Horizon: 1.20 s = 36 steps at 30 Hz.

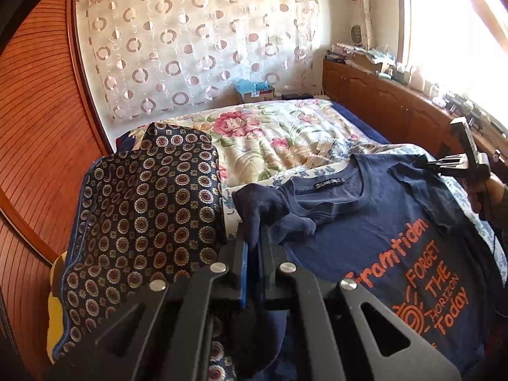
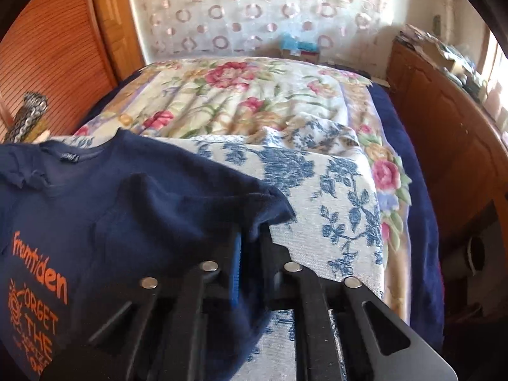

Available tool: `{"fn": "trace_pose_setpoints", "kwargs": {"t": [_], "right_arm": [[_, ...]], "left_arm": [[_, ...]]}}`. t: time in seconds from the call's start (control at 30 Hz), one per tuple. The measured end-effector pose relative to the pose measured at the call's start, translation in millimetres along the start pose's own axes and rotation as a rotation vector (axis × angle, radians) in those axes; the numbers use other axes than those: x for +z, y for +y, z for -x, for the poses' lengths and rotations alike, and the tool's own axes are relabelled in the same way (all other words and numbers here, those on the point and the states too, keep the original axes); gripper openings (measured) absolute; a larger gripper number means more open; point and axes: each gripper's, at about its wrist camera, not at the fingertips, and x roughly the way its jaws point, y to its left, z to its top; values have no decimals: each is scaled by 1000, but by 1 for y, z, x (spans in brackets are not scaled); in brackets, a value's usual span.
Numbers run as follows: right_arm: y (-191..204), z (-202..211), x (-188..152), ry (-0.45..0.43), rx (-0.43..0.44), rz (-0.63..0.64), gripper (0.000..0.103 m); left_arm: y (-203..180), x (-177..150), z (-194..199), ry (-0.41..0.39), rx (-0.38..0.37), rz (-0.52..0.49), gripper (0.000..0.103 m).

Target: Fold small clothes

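A navy T-shirt [image 1: 374, 231] with orange lettering lies face up on the bed, collar toward the far side. My left gripper [image 1: 254, 238] is shut on the shirt's left sleeve [image 1: 257, 206], which is bunched and lifted over the chest. My right gripper [image 2: 252, 238] is shut on the right sleeve [image 2: 203, 203], folded inward over the shirt [image 2: 79, 206]. The right gripper also shows in the left wrist view [image 1: 457, 162] at the shirt's far edge.
A navy patterned cloth [image 1: 146, 212] lies heaped left of the shirt. A blue-and-white floral cloth [image 2: 317, 184] lies under the shirt on a flowered bedspread [image 2: 241, 95]. Wooden cabinets [image 2: 444, 133] run along the right; a wooden wall panel [image 1: 38, 127] stands on the left.
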Motion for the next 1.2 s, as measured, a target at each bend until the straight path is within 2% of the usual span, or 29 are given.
{"fn": "trace_pose_setpoints", "kwargs": {"t": [0.1,0.23,0.33,0.57,0.87,1.1,1.2], "right_arm": [[2,15,-3,-51,6,-27,4],[16,73,-9,-205,22,-32,3],[33,118,-20,-284,32,4,3],[53,201,-73,-371,83,24,3],[58,273,-167,-333,131,-8,3],[67,302,-216,-284,162,-8,3],[77,311,-237,-268,176,-3,3]], "left_arm": [[-3,-6,19,-37,-20,19,3],[-10,-19,54,-73,-19,35,3],[-13,-36,90,-109,-18,52,3],[-18,-88,156,-146,-39,71,3],[-23,-162,222,-144,-62,122,3],[-27,-192,242,-115,-83,153,3],[-24,-201,247,-117,-66,161,3]]}}
